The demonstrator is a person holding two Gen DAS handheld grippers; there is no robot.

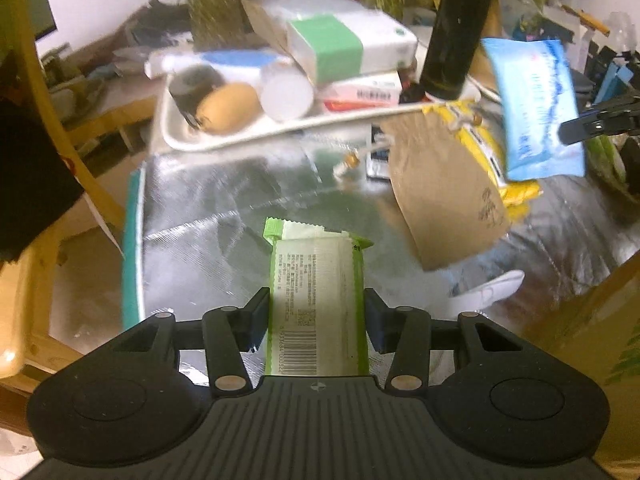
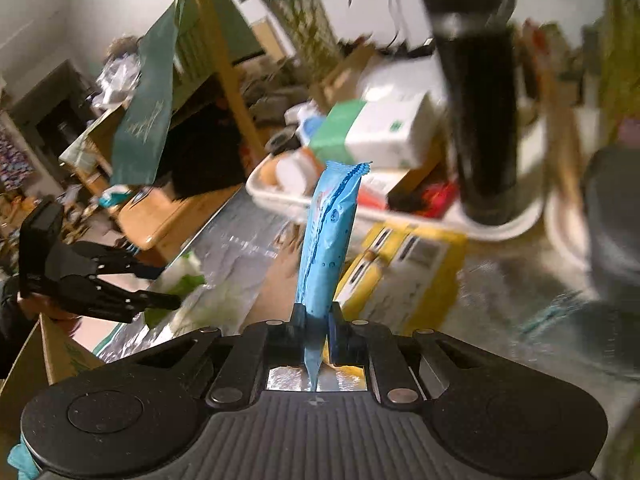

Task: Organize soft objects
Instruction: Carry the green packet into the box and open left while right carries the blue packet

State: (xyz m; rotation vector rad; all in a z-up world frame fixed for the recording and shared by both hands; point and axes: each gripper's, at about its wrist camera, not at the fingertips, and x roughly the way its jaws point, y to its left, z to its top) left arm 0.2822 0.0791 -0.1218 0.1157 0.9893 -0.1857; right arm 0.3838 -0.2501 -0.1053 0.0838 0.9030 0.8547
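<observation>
Packets of soft tissue are the concern: a green packet [image 1: 316,300] sits clamped in the left hand-held gripper [image 1: 316,316], its long axis running straight out along the fingers, above the silver-covered table [image 1: 224,208]. A barcode and small print show on its back, the print too fine to read. A blue packet [image 2: 330,240] is pinched by one end in the right hand-held gripper [image 2: 318,330], standing edge-on. Ahead of both lies a white tray [image 1: 240,138] holding tissue packs and a dark bottle [image 1: 456,32]; the right looks nearer it. A yellow bag [image 2: 404,268] lies below.
</observation>
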